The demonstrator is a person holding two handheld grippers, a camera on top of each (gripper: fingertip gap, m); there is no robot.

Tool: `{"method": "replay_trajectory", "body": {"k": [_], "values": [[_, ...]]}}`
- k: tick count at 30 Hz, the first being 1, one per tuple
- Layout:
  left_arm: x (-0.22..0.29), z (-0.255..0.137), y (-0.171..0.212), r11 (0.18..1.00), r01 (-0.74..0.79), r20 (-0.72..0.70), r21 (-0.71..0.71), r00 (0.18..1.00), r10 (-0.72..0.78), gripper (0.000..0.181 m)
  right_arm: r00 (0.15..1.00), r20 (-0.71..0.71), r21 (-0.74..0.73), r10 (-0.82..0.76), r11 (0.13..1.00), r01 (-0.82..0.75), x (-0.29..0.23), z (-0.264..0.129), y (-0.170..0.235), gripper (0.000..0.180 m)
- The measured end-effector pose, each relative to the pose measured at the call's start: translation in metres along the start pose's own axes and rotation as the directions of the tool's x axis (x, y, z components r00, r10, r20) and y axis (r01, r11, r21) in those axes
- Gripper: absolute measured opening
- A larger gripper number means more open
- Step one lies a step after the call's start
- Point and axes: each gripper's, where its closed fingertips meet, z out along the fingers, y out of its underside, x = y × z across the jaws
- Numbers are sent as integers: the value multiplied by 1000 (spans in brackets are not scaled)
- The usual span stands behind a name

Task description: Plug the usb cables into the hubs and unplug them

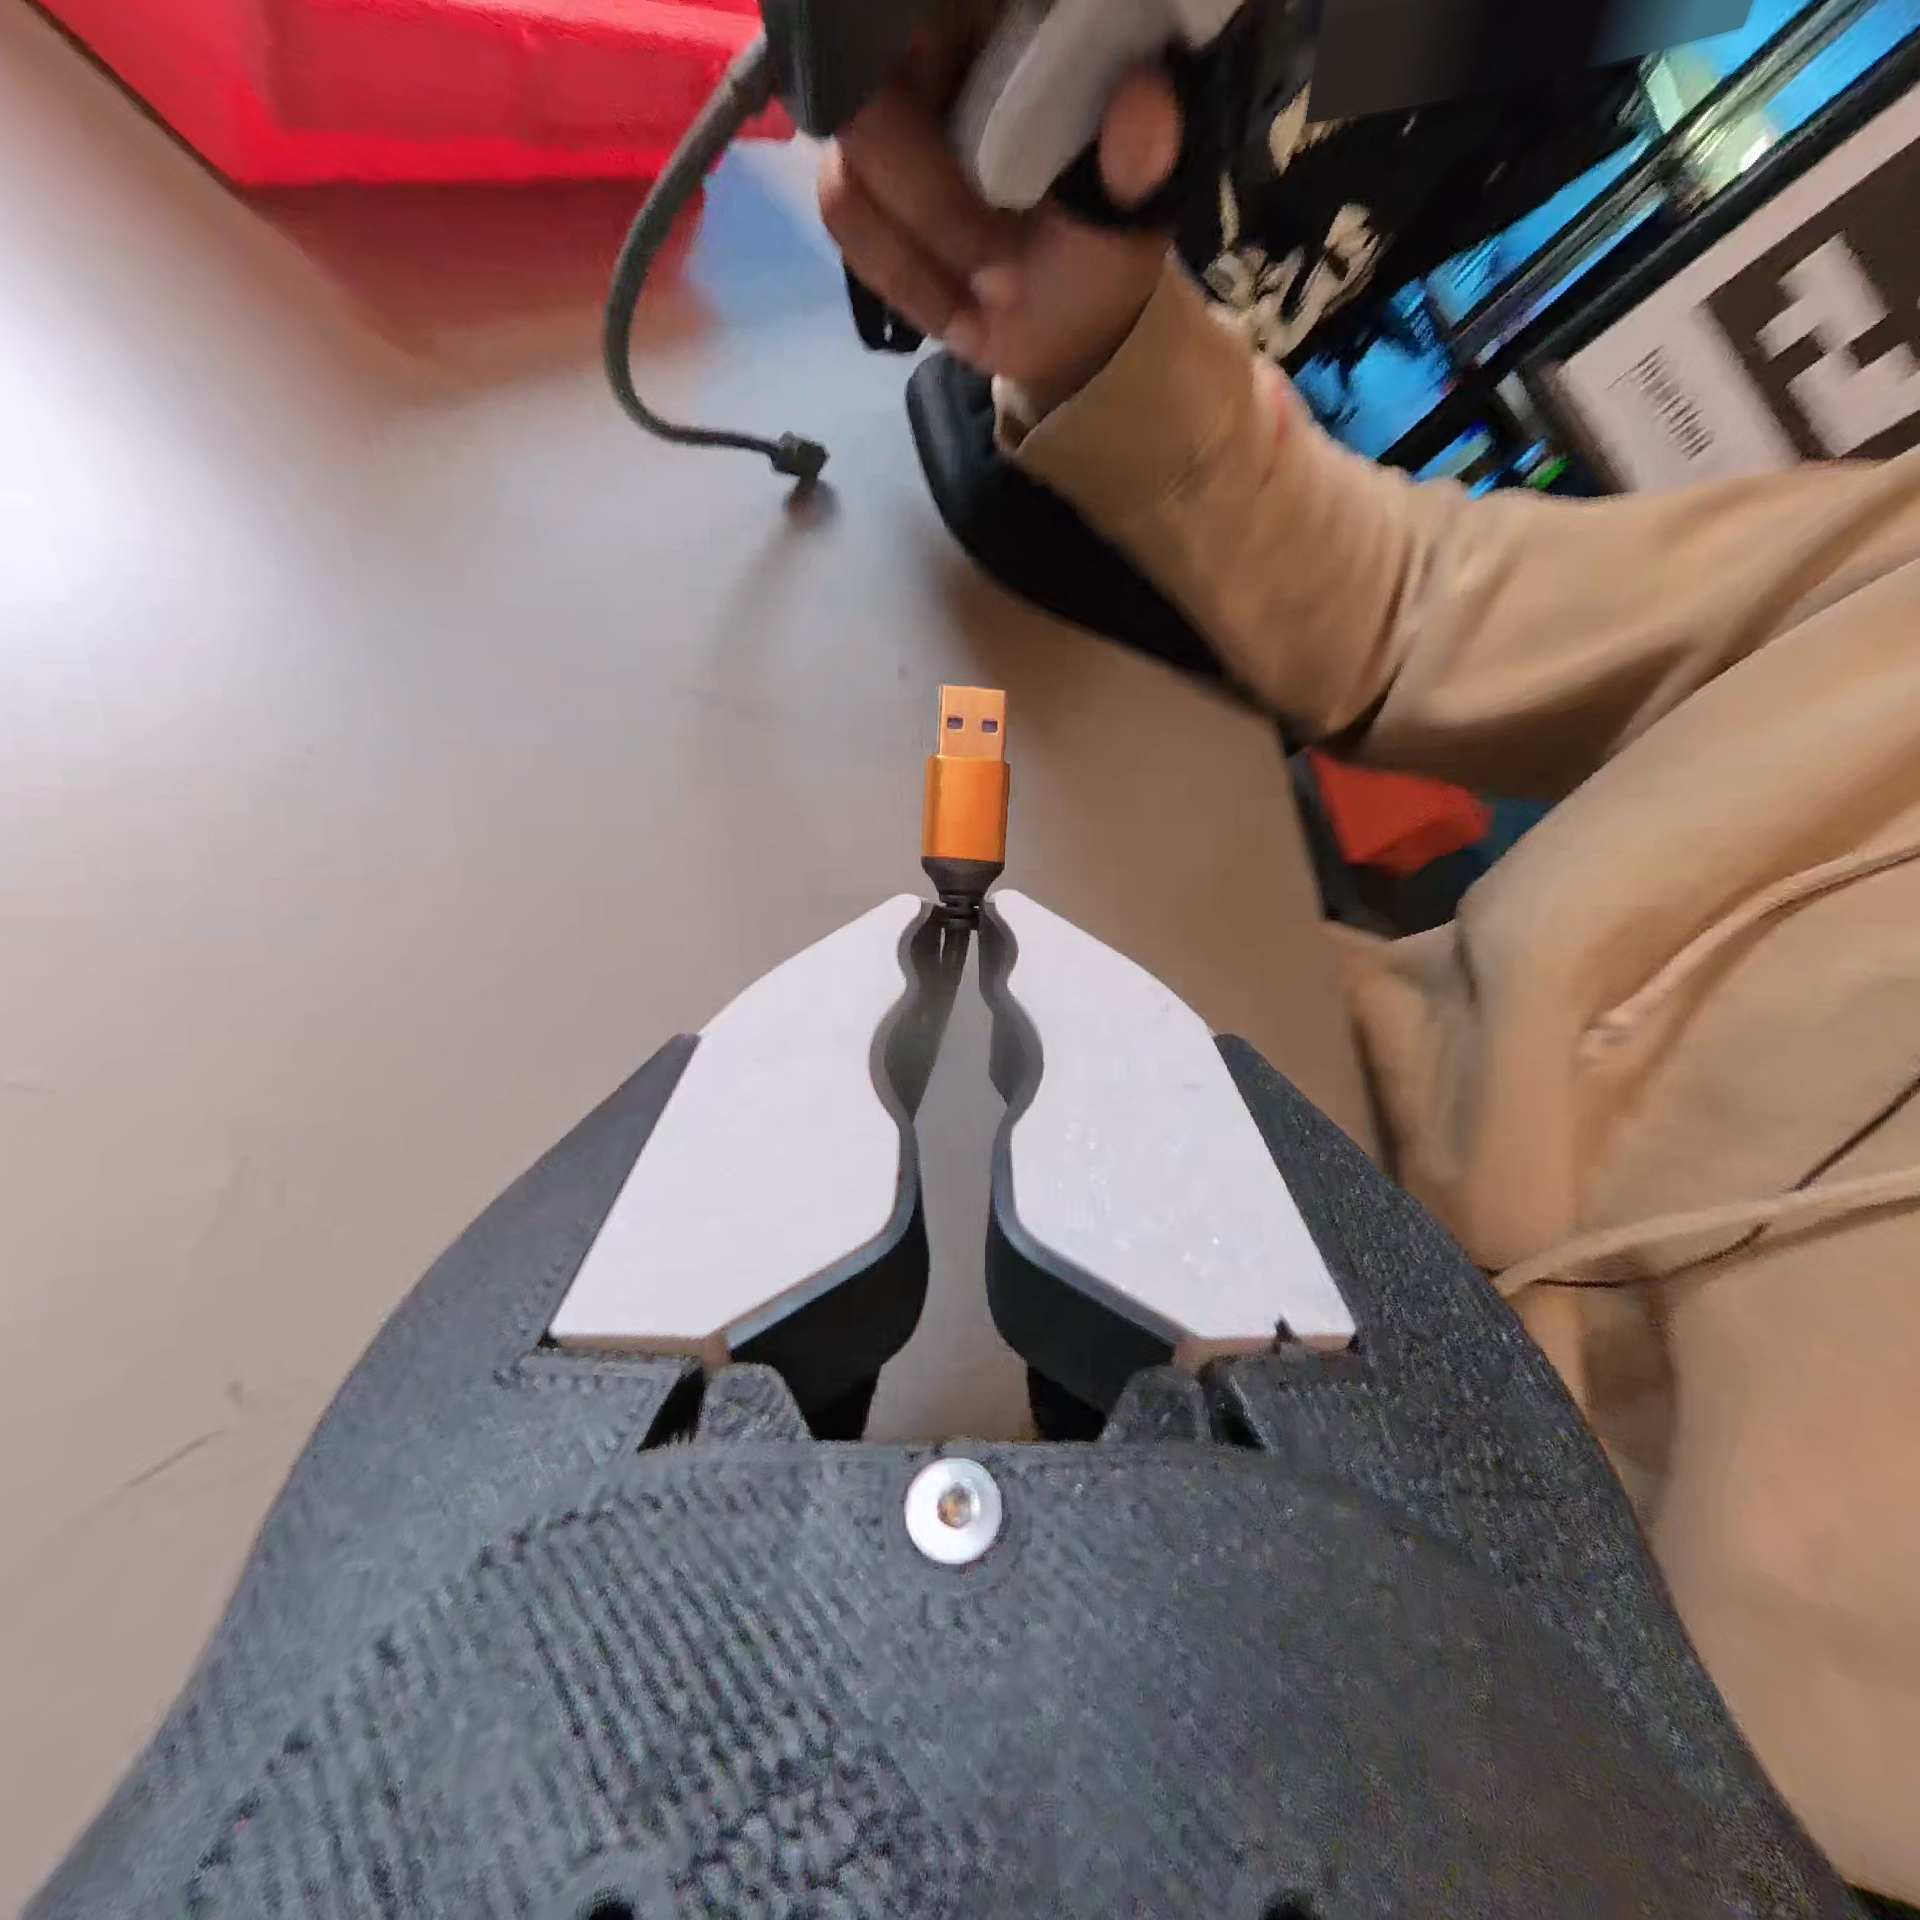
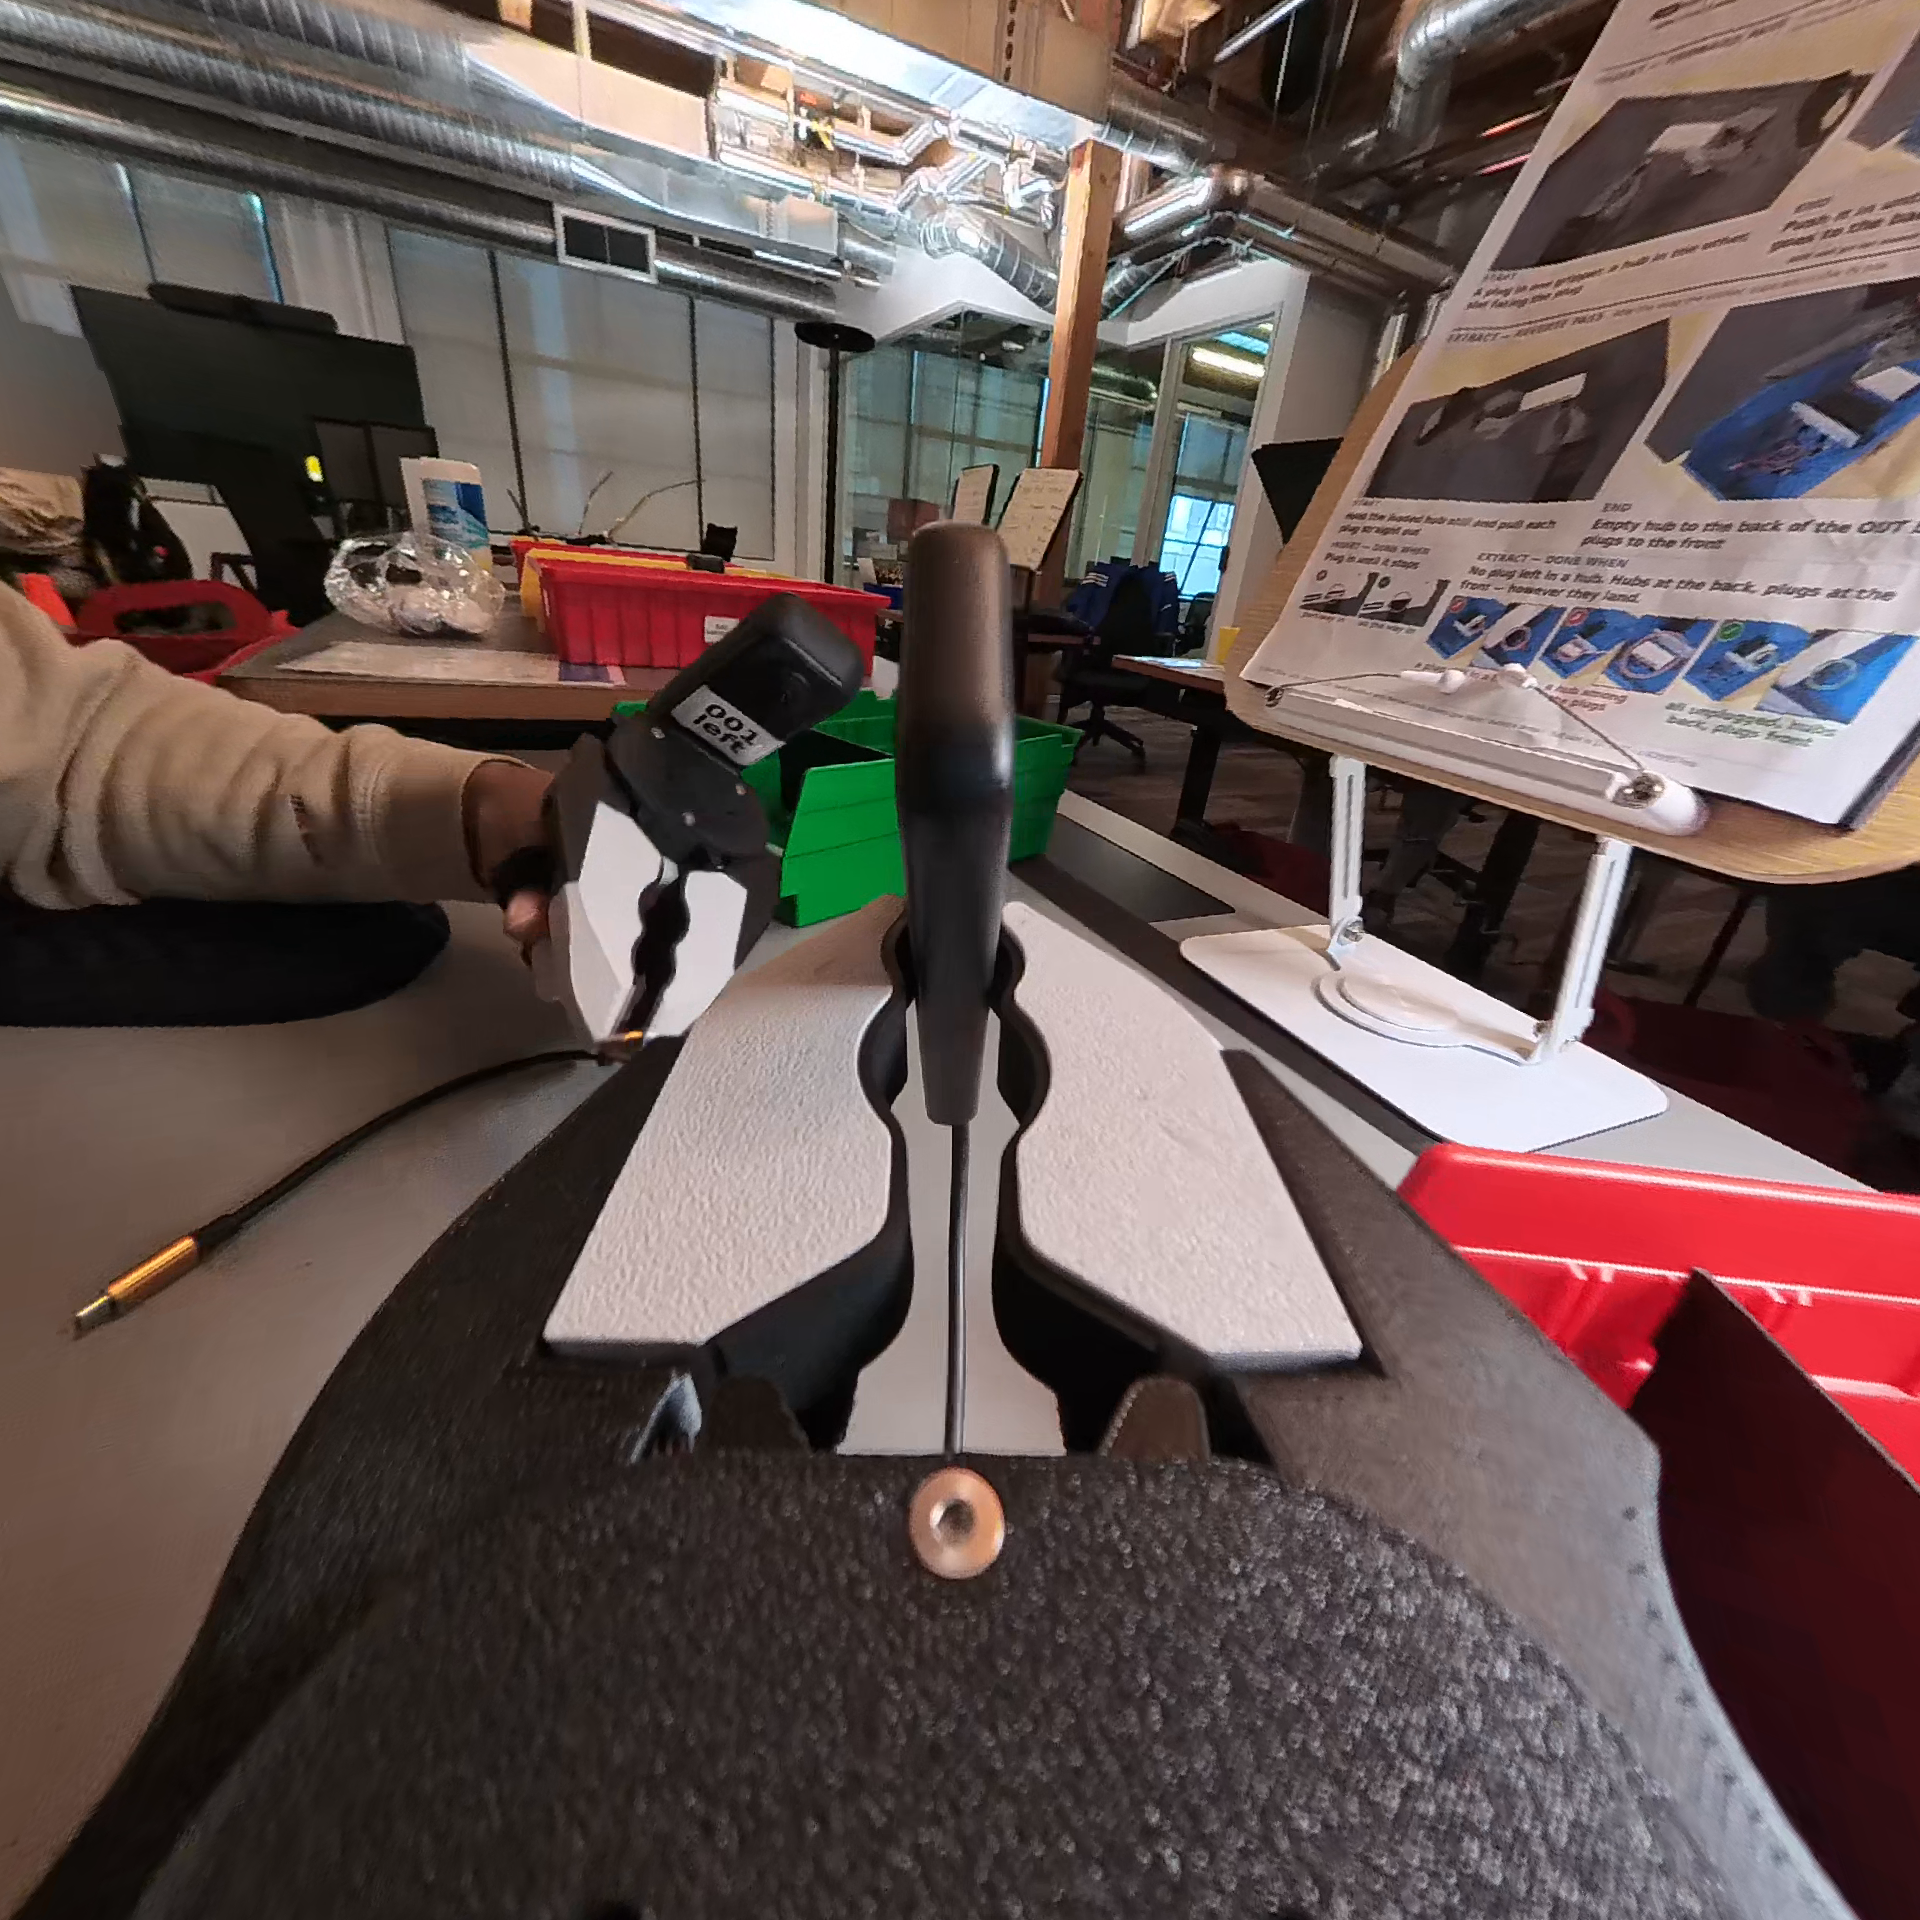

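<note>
Surface: grey table (image 1: 364, 727), red bin (image 1: 436, 83) behind plug.
Left gripper (image 1: 958, 904): pinching orange plug (image 1: 966, 790) cable.
Right gripper (image 2: 954, 997): clamping black hub (image 2: 954, 727).
Risk: plug pivots on thin cable, misses port.

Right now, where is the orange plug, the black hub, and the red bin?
orange plug (image 1: 966, 805), left wrist view, on its orange sleeve.
black hub (image 2: 954, 727), right wrist view, on its narrow upright body above the fingers.
red bin (image 2: 1621, 1268), right wrist view, on its near rim.

Open workshop: silver ducts (image 2: 935, 229) overhead, a wooden post (image 2: 1075, 312), tall blinded windows (image 2: 582, 395), grey counter (image 2: 208, 1143), red bins (image 2: 675, 613) on a far table.
</note>
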Motion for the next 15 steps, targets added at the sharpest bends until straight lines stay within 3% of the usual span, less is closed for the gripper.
{"method": "replay_trajectory", "body": {"k": [7, 15], "values": [[28, -4, -6, 986, 106, -147, 132, 985, -86, 7, 994, 111, -40, 3, 999, 2, -21, 8, 7, 12], [35, -2, -8, 970, 188, -266, 156, 954, -142, 7, 983, 184, -68, 15, 998, -3, -33, 9, 11, 12]]}}
